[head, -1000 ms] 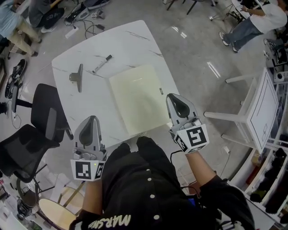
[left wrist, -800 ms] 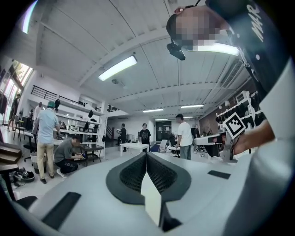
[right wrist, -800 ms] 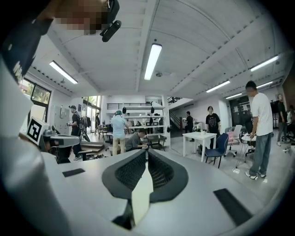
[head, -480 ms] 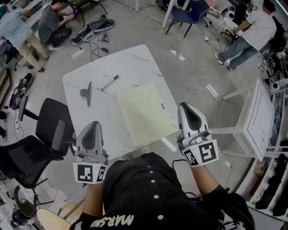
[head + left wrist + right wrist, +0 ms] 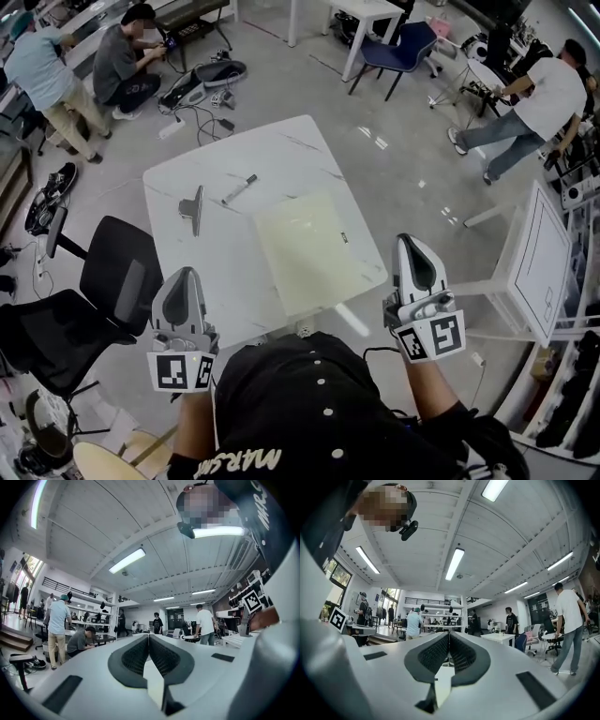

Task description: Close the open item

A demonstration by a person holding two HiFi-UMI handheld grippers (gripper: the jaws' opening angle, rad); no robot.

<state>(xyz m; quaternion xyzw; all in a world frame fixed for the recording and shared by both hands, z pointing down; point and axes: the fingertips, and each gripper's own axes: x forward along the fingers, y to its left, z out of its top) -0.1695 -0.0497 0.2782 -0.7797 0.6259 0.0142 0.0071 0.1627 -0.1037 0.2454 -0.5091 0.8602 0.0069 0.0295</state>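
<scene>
One white marble worktop (image 5: pixel 225 159) carries three things: one pale green folder (image 5: pixel 314 251) lying flat and closed on its near right part, one marker pen (image 5: pixel 239 189) and one grey clip (image 5: pixel 193 208) further left, all apart from each other. There are two claws. The left claw (image 5: pixel 183 281) is pressed together on nothing. The right claw (image 5: pixel 415 248) has its jaws closing the last trace until they meet, also empty. A second ago the right claw sat at the folder's right edge; now both claws are drawn back off the worktop, by the person's chest, and the folder has not moved.
</scene>
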